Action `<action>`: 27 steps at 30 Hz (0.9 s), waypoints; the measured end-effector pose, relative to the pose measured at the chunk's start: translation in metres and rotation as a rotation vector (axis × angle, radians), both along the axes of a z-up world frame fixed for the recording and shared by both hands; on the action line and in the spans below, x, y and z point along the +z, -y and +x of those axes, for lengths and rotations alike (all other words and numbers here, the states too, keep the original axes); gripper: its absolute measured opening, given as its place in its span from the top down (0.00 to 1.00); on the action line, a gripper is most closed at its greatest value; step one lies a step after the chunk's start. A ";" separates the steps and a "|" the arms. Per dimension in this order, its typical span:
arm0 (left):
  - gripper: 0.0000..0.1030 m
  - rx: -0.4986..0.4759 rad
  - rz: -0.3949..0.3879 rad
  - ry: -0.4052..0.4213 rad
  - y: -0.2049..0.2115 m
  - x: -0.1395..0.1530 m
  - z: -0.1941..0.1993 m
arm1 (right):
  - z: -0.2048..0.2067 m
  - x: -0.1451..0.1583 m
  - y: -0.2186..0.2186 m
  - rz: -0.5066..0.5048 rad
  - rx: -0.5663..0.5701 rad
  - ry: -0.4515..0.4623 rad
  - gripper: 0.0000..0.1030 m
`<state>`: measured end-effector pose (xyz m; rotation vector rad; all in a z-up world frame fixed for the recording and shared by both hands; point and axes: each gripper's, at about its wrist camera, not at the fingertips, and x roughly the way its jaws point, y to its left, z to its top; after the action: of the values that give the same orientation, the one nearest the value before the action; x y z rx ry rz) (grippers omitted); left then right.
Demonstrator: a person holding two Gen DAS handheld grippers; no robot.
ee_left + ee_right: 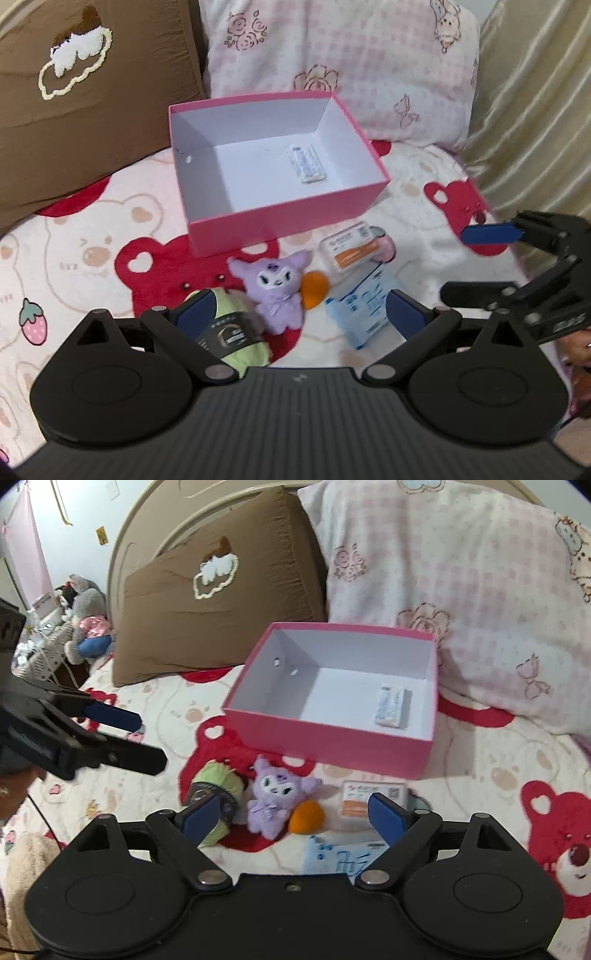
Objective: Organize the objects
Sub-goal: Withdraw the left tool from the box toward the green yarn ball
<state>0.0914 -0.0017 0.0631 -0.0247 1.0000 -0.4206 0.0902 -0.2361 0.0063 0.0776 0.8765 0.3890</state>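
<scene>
A pink box (284, 225) (332, 738) with a white inside stands open on the bed, and a small white packet (307, 165) (390, 706) lies in it. In front of it lie a purple plush (275, 291) (273, 797), an orange egg-shaped piece (314, 290) (306, 818), a green roll with a black band (229, 332) (218, 786), a clear case with an orange label (349, 251) (356, 797) and a blue-white packet (364, 310) (332, 856). My left gripper (300, 314) (151, 740) hovers open above the plush. My right gripper (293, 818) (454, 266) is open too, holding nothing.
A brown pillow (74, 110) (221, 602) and a pink checked pillow (351, 66) (461, 590) lean behind the box. The bedspread (74, 258) has red bear prints. A small pink round thing (388, 247) sits behind the clear case. Stuffed toys (85, 620) crowd the far left bedside.
</scene>
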 end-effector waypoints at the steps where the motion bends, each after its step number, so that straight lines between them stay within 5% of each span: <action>1: 0.03 0.000 -0.004 0.004 -0.002 -0.003 -0.002 | -0.003 -0.003 0.001 0.022 0.002 0.007 0.12; 8: 0.04 0.027 -0.099 -0.050 -0.026 -0.027 -0.001 | -0.018 -0.029 0.001 0.024 -0.007 0.026 0.12; 16: 0.06 0.076 -0.147 -0.043 -0.039 -0.051 -0.001 | -0.016 -0.032 -0.008 0.135 0.073 0.049 0.13; 20: 0.06 0.110 -0.193 -0.071 -0.044 -0.067 0.004 | -0.008 -0.045 -0.029 0.084 0.067 0.077 0.12; 27: 0.06 0.176 -0.157 -0.051 -0.052 -0.088 0.006 | 0.004 -0.062 -0.057 0.107 0.100 0.059 0.12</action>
<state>0.0969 0.0500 -0.0246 -0.2639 1.0038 -0.3368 0.0939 -0.1788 -0.0561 0.1213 0.8029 0.5293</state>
